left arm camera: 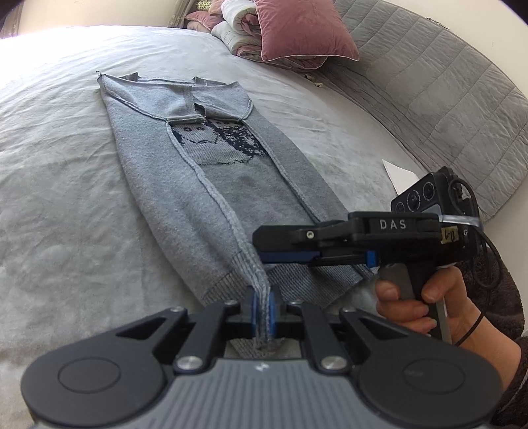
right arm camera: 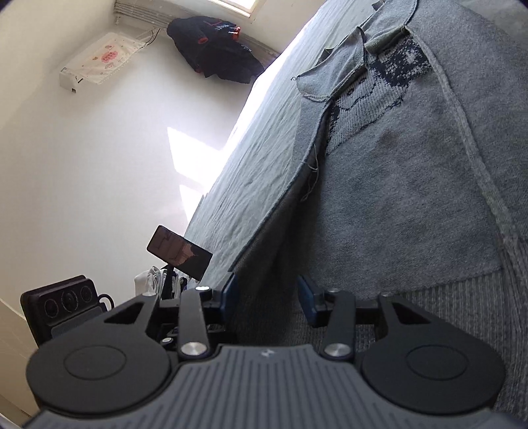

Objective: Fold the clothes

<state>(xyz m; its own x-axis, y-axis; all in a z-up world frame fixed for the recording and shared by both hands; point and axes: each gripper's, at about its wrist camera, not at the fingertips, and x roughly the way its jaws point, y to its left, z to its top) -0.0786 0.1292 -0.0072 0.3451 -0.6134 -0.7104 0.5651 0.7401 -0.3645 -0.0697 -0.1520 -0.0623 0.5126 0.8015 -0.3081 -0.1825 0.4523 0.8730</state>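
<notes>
We see left gripper [left arm camera: 263,305] clamped on grey sweater [left arm camera: 211,184] hem; right gripper [right arm camera: 267,293] jaws apart, straddling hem fabric.

Knit wool sweater [left arm camera: 211,198], matt; wrinkled cloth bedsheet [left arm camera: 59,184]; velvety pillow [left arm camera: 300,29].

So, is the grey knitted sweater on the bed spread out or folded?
Partly folded: the grey knitted sweater has both sides turned inward over its patterned middle.

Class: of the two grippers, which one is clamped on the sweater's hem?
The left gripper: pads pinch the grey sweater hem. The right gripper stands open.
</notes>
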